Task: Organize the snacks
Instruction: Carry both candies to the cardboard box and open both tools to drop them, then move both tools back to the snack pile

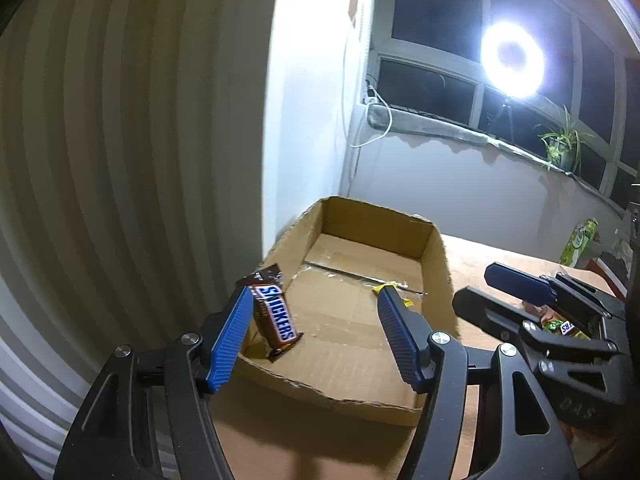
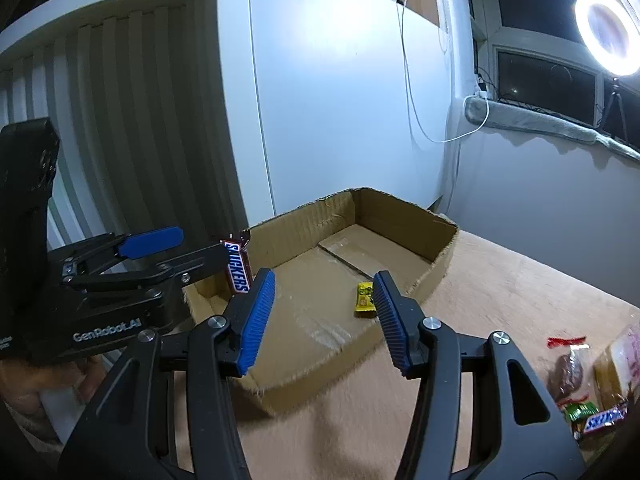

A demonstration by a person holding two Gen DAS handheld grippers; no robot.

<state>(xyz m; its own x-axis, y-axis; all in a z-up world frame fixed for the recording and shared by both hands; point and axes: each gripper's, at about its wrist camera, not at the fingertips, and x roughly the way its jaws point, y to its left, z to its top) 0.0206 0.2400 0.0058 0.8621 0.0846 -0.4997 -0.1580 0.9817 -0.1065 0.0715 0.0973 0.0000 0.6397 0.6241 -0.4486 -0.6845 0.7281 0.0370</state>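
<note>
A shallow open cardboard box (image 1: 434, 264) (image 2: 400, 212) lies on the brown table. A Snickers bar (image 1: 276, 312) (image 2: 237, 266) stands tilted in the box's near left corner, leaning by the wall. My left gripper (image 1: 314, 332) is open over the box; its left finger is right beside the bar and the jaws stand wide apart. A small yellow candy (image 2: 365, 300) (image 1: 384, 289) lies on the box floor. My right gripper (image 2: 322, 320) is open and empty above the box's near edge, its right finger next to the yellow candy.
Loose snacks lie on the table at the right: a brown cookie pack (image 2: 566, 372), a small Snickers (image 2: 604, 420), a green candy (image 2: 578, 410) and a yellowish pack (image 2: 616, 372). A green carton (image 1: 580, 240) stands at the far right. A wall and window sill lie behind.
</note>
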